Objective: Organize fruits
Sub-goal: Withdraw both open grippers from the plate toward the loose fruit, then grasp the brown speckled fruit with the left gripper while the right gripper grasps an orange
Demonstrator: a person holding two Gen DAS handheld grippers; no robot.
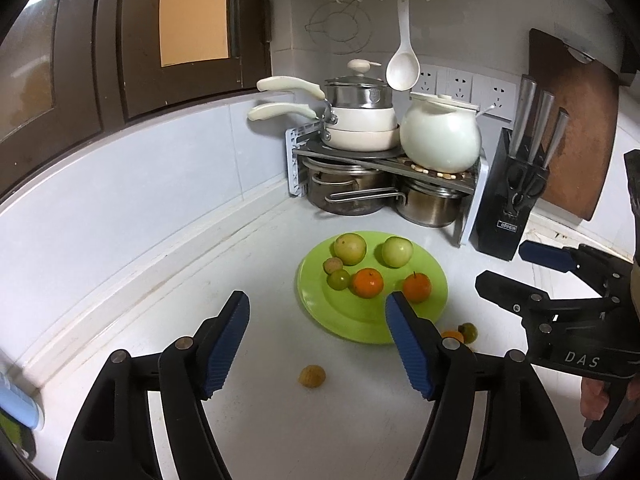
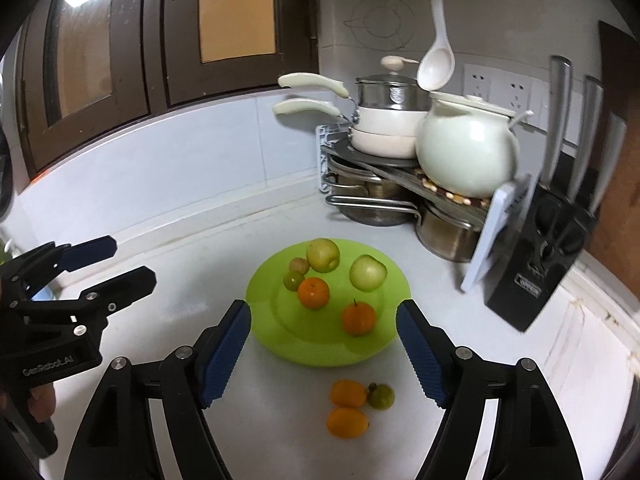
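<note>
A lime-green plate [image 1: 436, 280] [image 2: 264, 292] on the white counter holds two green apples, two oranges [image 2: 314, 293], a small green fruit and a small brown one. My left gripper [image 1: 317, 298] hovers open at the plate's near edge with nothing between its fingers. A brown fruit [image 1: 312, 376] lies loose on the counter below it. My right gripper [image 2: 323, 306] is open and empty too. Two small orange fruits [image 2: 348, 393] and a small green one [image 2: 381, 396] lie on the counter beneath it, in front of the plate. Each gripper shows at the edge of the other's view.
A corner rack [image 1: 384, 160] with steel pots, white pans and a white pot [image 1: 440, 136] stands behind the plate. A black knife block [image 1: 508, 200] and a brown cutting board [image 1: 576, 120] are to the right. A white ladle [image 1: 402, 68] hangs above. A person's hand [image 1: 596, 400] grips the right handle.
</note>
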